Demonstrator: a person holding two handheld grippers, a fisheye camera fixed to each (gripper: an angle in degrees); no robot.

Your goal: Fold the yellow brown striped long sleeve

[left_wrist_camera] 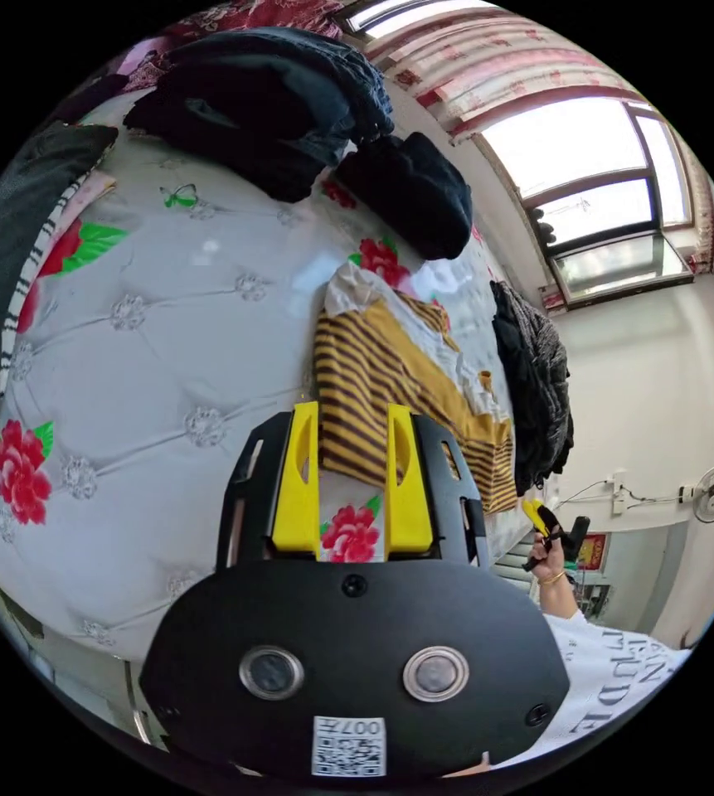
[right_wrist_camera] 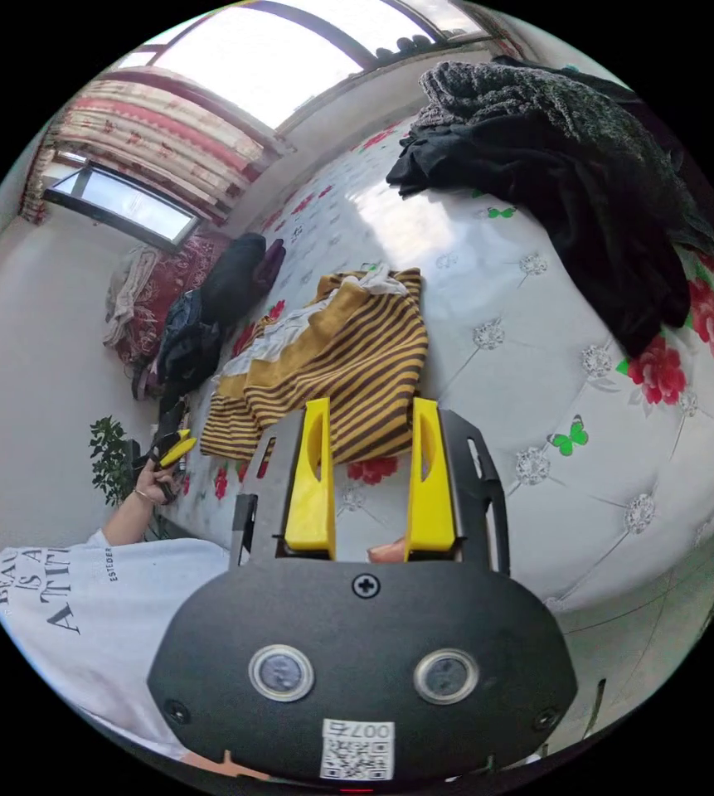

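We note a room with white walls, a tall window (left_wrist_camera: pixel 614 199) with pink patterned curtains (right_wrist_camera: pixel 166 124), and a bed whose white tufted cover (left_wrist_camera: pixel 174 332), printed with red flowers, carries all the clothing. On it we list dark garment heaps (left_wrist_camera: pixel 274 108), a black and grey pile (right_wrist_camera: pixel 589 166), and the yellow brown striped long sleeve (right_wrist_camera: pixel 348 356), lying partly folded near the cover's middle just beyond both tools. Left gripper (left_wrist_camera: pixel 352 414) and right gripper (right_wrist_camera: pixel 371 410) each hang above the cover with yellow jaws spread, pinching nothing.
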